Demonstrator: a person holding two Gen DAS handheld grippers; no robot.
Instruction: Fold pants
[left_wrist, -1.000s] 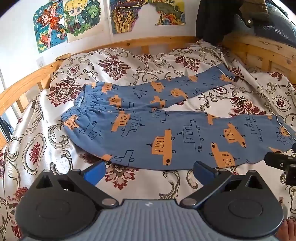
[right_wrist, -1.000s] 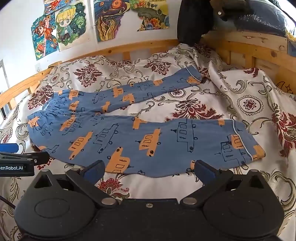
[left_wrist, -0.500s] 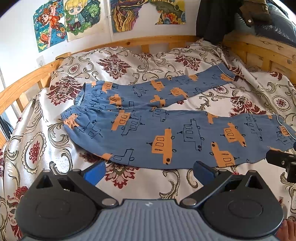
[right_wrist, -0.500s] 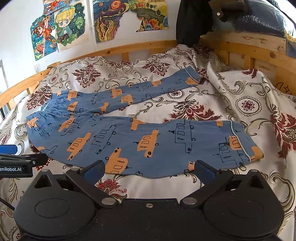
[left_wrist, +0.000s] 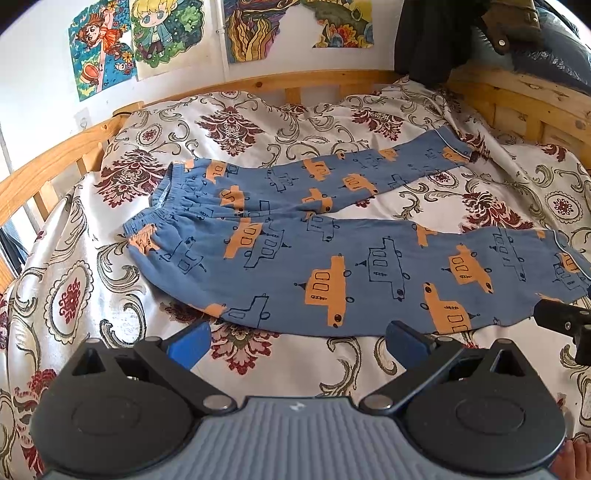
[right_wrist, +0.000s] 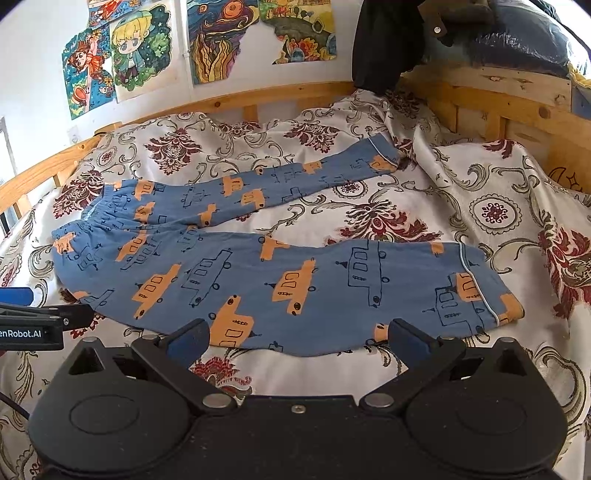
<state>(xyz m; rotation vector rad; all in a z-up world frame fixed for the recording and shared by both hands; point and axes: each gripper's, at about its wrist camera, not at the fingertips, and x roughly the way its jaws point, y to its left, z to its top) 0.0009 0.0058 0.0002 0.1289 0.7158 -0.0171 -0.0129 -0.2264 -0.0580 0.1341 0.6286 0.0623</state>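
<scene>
The blue pants (left_wrist: 332, 251) lie flat on the bed (left_wrist: 258, 122), waistband toward 9 o'clock, legs splayed toward 2 and 3 o'clock. The left gripper (left_wrist: 297, 338) and right gripper (right_wrist: 295, 338) (fingers wide, holding nothing) hover near the closer leg's edge.

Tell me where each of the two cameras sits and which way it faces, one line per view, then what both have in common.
Left wrist: sits on the left gripper, held low over the bed's near edge, facing the pants' waistband half and the wall posters; a bit of the person's skin shows bottom right, the right gripper's tip at the right edge.
Right wrist: sits on the right gripper, further toward the cuffs, facing the same wall; the left gripper shows at the left edge.
Shared: both see the spread pants, patterned bedsheet, wooden bed frame and open, empty fingers.
</scene>
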